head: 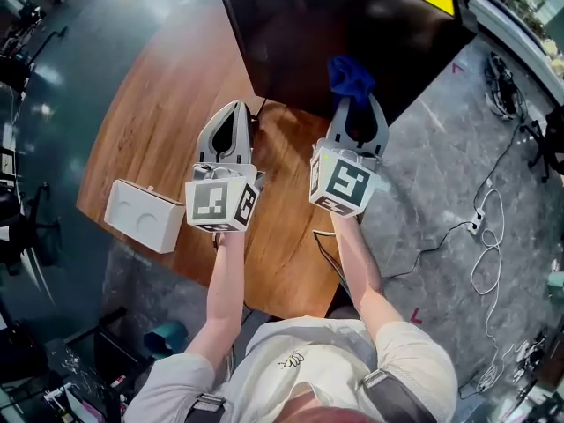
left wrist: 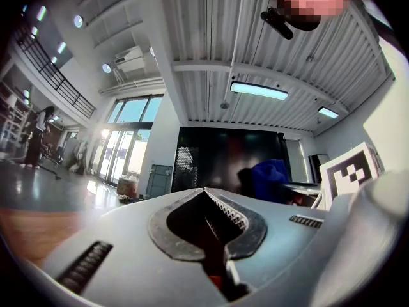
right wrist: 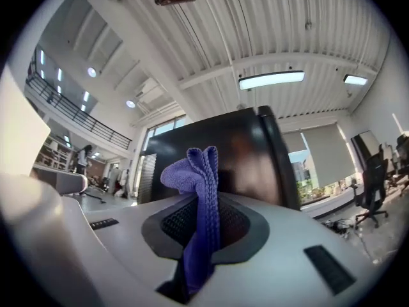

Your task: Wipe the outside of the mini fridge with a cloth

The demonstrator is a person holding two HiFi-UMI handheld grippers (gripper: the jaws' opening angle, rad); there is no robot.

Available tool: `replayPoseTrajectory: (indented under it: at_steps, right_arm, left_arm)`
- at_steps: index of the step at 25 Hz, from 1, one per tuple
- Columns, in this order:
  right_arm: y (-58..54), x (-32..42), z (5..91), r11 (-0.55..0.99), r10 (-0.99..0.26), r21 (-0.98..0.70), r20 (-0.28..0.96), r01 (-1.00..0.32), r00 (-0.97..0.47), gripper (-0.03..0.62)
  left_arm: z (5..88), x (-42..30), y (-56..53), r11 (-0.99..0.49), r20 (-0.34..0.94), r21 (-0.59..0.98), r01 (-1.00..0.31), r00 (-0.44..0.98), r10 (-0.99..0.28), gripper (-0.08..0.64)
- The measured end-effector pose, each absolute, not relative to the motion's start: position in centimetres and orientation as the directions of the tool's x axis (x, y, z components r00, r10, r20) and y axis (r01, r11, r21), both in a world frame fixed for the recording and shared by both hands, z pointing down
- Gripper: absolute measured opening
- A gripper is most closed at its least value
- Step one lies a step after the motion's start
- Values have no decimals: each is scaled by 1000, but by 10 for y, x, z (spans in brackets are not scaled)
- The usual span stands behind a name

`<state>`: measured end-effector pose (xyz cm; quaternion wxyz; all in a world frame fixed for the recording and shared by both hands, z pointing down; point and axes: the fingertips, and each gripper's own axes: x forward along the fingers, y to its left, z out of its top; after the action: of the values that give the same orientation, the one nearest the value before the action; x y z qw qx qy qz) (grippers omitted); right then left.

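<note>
Grey left gripper [head: 236,106] and right gripper [head: 356,102], black-and-white marker cubes [head: 220,203], white short-sleeved T-shirt [head: 304,359]

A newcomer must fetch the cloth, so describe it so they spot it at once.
Start at the black mini fridge at the far edge of the wooden table. In front of it, the right gripper is shut on the cloth, sticking up from its jaws. It is the only blue, soft thing; the left gripper beside it holds nothing.

cloth [right wrist: 203,190]: blue, bunched (held upright) | mini fridge [head: 352,25]: black, just behind
</note>
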<state>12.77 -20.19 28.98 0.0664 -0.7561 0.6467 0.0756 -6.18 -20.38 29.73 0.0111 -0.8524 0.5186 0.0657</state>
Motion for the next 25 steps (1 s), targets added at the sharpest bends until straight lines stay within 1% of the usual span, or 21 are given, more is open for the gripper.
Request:
replayPoseTrajectory:
  at_steps: [3, 11, 15, 20, 25]
  right_arm:
    - [-228, 71, 302, -68, -977, 18, -203, -998, 63, 62]
    - [-316, -28, 336, 59, -985, 35, -160, -998, -64, 61]
    - [-342, -52, 349, 83, -988, 38, -131, -996, -87, 61]
    - [-365, -74, 360, 115, -987, 53, -110, -992, -120, 61]
    - [-377, -76, 361, 100, -989, 60, -99, -993, -106, 61]
  left_arm:
    - [306, -86, -204, -440, -123, 57, -896, 431, -894, 5]
    - [354, -140, -206, -368, -78, 72, -927, 362, -929, 5]
    - [367, -163, -214, -329, -65, 92, -940, 324, -944, 5]
    - [377, -169, -223, -321, -53, 88, -943, 317, -947, 5]
    - [389, -176, -225, -309, -30, 98, -946, 308, -951, 5]
